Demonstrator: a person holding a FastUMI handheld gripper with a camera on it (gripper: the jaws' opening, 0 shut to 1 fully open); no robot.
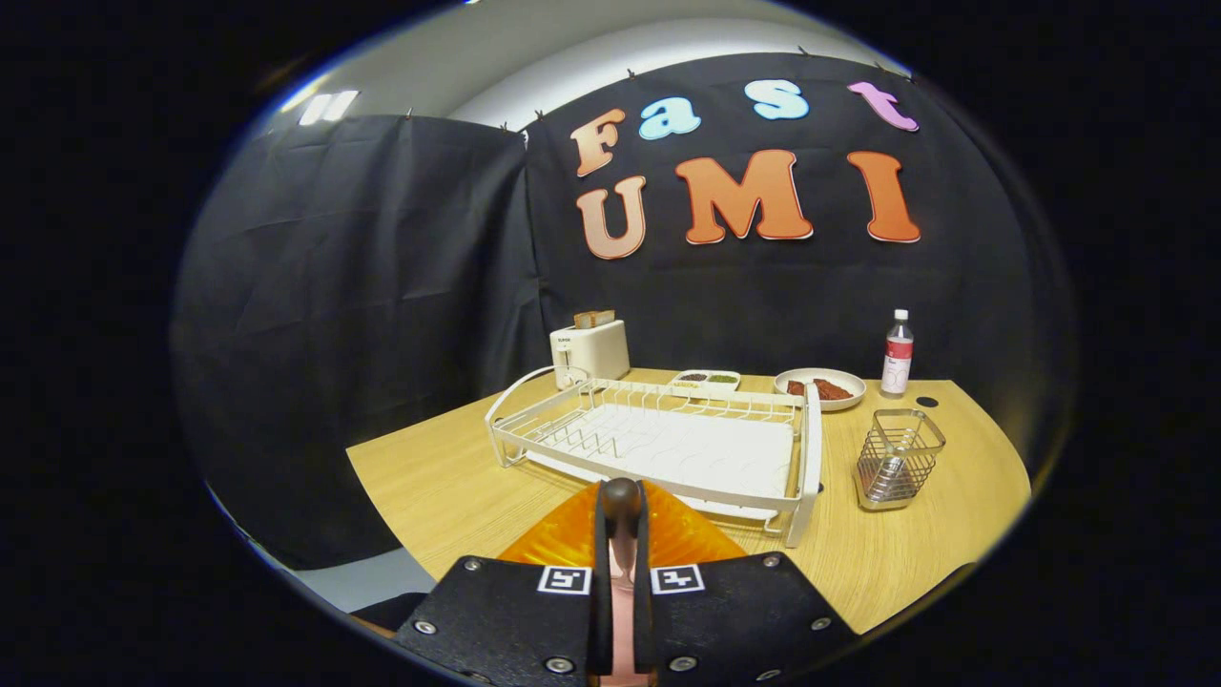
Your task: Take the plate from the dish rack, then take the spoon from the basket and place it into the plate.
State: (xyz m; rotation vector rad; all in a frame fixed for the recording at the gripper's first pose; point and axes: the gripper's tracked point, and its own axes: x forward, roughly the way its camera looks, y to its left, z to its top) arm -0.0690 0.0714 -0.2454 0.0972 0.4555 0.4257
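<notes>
Between the black gripper (622, 544) fingers, pressed close together, sits a pinkish spoon handle with a dark rounded tip (621, 498), above an orange ribbed plastic plate (682, 536) on the wooden table (448, 482). Beyond stand a white wire dish rack (668, 444) and metal mesh basket (897, 458).

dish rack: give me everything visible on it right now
The dish rack is white, apparently coated wire over a white drip tray, with a row of upright prongs along its far side and a looped handle at its left end. It sits flat on the wooden table, empty, just beyond the fingers. The orange plate in the gripper lies just in front of its near rail; contact is unclear.
</notes>
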